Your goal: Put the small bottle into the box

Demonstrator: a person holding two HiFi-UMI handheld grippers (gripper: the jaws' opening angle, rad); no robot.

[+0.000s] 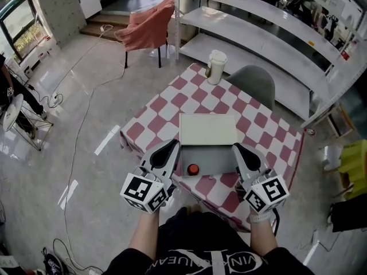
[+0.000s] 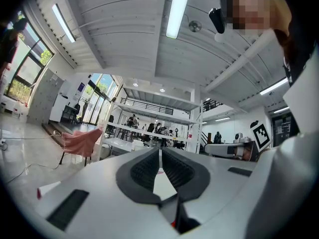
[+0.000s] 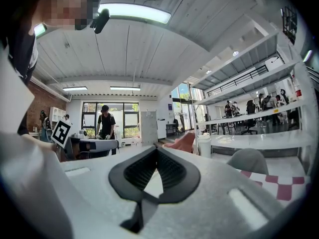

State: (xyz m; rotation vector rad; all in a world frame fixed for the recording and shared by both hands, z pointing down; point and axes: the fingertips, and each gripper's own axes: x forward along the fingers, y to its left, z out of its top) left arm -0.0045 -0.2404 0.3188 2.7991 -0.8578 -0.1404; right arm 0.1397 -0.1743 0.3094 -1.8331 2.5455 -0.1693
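left gripper [image 1: 171, 149] clenched, nothing in it | right gripper [image 1: 238, 150] clenched, also empty | both flank the open box [image 1: 221, 156] on the checked table [image 1: 166, 105] | small bottle [image 1: 193, 169], red-capped, seemingly inside the box's near-left corner

Left gripper [image 2: 160, 154] fingers [image 2: 145, 171] closed tip to tip; pink-draped chair [image 2: 79, 141] beyond, left.

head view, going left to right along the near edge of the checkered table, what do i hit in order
left gripper → small bottle with the red cap → right gripper
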